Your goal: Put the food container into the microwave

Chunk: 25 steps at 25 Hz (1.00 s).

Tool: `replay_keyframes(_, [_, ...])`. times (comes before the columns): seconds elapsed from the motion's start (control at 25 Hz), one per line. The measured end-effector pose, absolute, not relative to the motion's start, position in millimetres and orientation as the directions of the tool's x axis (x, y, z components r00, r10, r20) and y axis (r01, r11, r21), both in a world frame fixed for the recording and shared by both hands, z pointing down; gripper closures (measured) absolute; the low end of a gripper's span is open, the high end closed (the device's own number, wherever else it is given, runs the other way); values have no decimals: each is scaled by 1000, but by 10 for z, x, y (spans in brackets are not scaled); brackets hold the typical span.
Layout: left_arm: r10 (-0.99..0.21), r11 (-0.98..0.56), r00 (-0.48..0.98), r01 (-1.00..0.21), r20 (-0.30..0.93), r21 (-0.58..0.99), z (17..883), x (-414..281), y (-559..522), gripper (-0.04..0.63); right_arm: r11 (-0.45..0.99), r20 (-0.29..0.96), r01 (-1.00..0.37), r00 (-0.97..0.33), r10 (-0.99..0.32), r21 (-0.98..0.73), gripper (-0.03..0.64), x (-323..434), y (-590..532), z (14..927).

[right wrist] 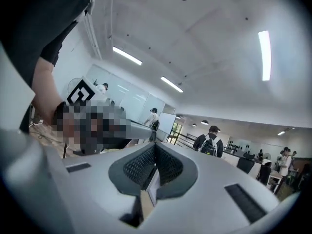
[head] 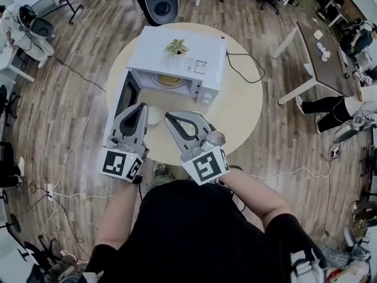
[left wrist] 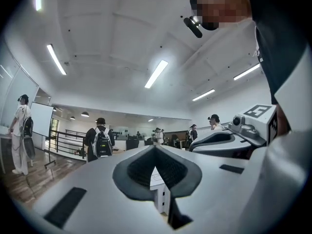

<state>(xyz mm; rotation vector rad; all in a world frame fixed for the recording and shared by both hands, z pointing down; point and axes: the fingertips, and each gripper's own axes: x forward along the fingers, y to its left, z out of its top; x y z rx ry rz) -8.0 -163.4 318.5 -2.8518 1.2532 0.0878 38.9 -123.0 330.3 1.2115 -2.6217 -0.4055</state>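
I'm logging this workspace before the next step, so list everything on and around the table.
round beige table: one, beige, middle of the wooden floor
white box-shaped microwave: one, white, table's far side, door open
small green potted plant: one, green, on the microwave's top
yellowish round item: one, yellow, inside the microwave; unclear what it is
white round container: one, white, on the table before the microwave
thin black cable: one, black, on the table right of the microwave
left gripper: one, grey, jaws together, empty
right gripper: one, grey, jaws together, empty
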Motion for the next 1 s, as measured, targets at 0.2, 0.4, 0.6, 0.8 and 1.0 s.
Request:
replay_keyframes(0.2, [-733,-672,671,-740,-107,-36,2870,43,-1463,577,567,-19,-758,-604,-797,322,601,742,-1152,3057])
replay_keyframes(0.4, [-734,-667,667,-743,-128,-56,2738,161,-1329,577,518,-118,-841,-537,-835,157,602,1126,-1193,2976])
replay_keyframes(0.6, [-742,-657,659,-752,-124,-61,2703,248,-1229,577,489,-71,-871,-491,-868,41,602,1461,-1252,3153])
replay_keyframes(0.8, [-769,-626,629,-777,-118,-65,2737,231,-1112,577,465,-31,-885,-464,-885,-37,602,1649,-1278,3336])
replay_keyframes(1.0, [-793,-596,599,-801,-112,-62,2798,212,-981,577,475,2,-878,-476,-880,-66,603,1710,-1235,3493])
